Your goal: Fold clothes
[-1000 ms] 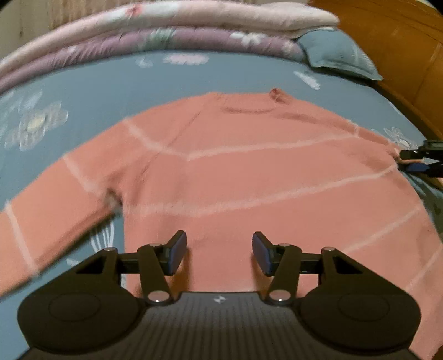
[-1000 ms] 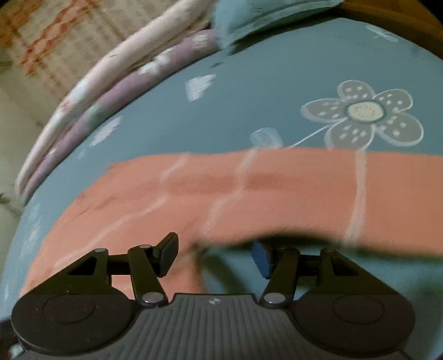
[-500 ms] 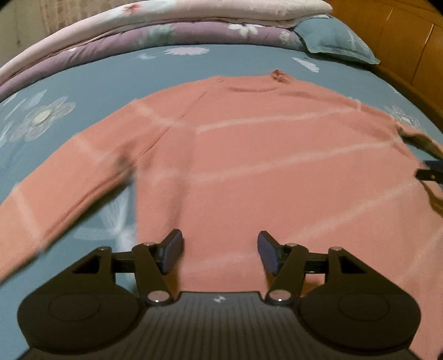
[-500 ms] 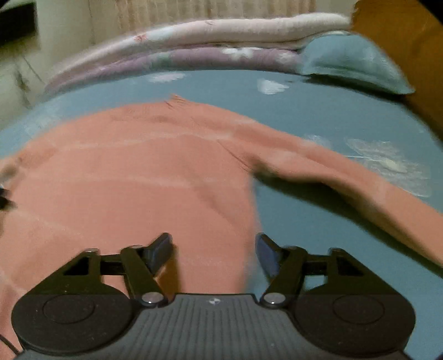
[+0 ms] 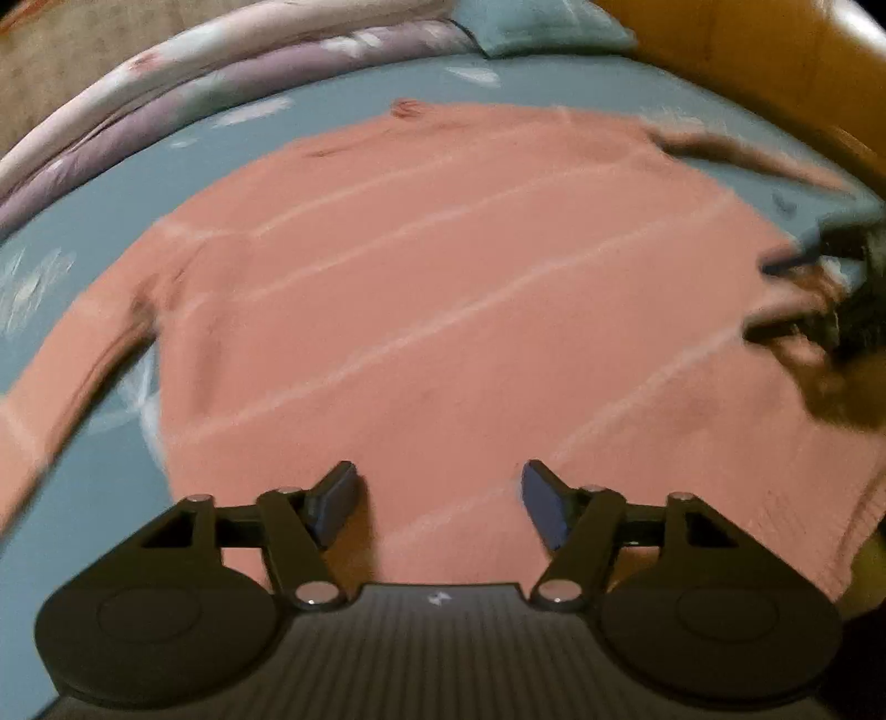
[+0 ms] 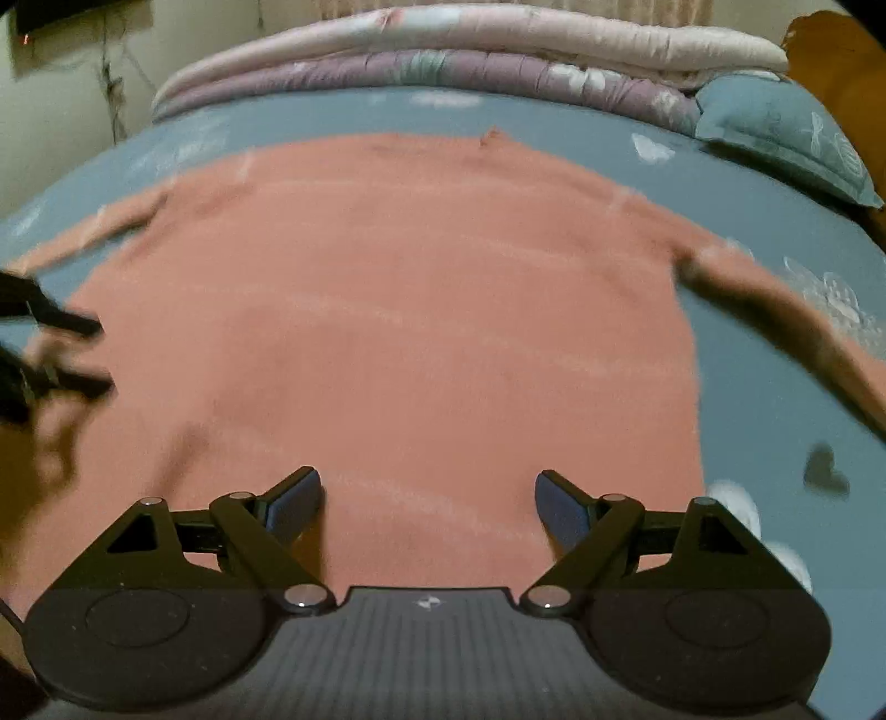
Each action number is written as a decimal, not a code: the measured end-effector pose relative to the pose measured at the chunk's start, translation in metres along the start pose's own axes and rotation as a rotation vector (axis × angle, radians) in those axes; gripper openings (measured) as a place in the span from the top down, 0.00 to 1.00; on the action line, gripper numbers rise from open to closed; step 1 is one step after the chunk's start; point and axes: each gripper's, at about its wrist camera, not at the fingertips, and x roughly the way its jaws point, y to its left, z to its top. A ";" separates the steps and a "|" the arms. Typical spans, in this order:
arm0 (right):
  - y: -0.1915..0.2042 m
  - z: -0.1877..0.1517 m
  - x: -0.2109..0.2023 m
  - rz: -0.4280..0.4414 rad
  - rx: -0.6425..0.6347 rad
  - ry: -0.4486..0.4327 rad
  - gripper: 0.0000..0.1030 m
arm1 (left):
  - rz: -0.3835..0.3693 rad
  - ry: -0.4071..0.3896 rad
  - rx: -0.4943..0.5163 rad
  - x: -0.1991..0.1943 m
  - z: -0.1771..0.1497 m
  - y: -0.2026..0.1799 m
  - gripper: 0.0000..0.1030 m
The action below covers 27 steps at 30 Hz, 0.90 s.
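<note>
- Blue bed sheet with pale flowers (image 6: 775,387) makes a big flat place, good for folding, with rolled pink and purple quilts (image 6: 470,50) pushed to the far edge.
- Spread flat in the middle of it lies the pink knitted sweater with thin white stripes (image 5: 443,288), neck far away and sleeves out to both sides, probably so each part can be folded in turn.
- On the left, the left gripper (image 5: 437,501) hangs over the near bottom edge of the sweater; its jaws are wide with nothing in them and have just been opening.
- On the right, the right gripper (image 6: 427,507) hangs over the same edge, jaws wider still, nothing between them, also just opening.
- A second ago the right gripper was over the sleeve at the side; now it faces the sweater's body.
- Folding has not started, I think.
</note>
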 end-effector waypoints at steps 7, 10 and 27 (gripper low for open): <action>-0.015 -0.041 -0.044 -0.019 0.016 0.099 0.00 | 0.079 0.084 0.081 -0.033 -0.023 0.002 0.26; -0.005 -0.030 -0.046 -0.026 0.019 0.039 0.00 | 0.024 -0.002 0.134 -0.037 -0.006 -0.014 0.26; 0.023 -0.027 -0.052 -0.042 0.064 -0.032 0.00 | -0.074 -0.049 0.085 -0.043 -0.021 0.002 0.18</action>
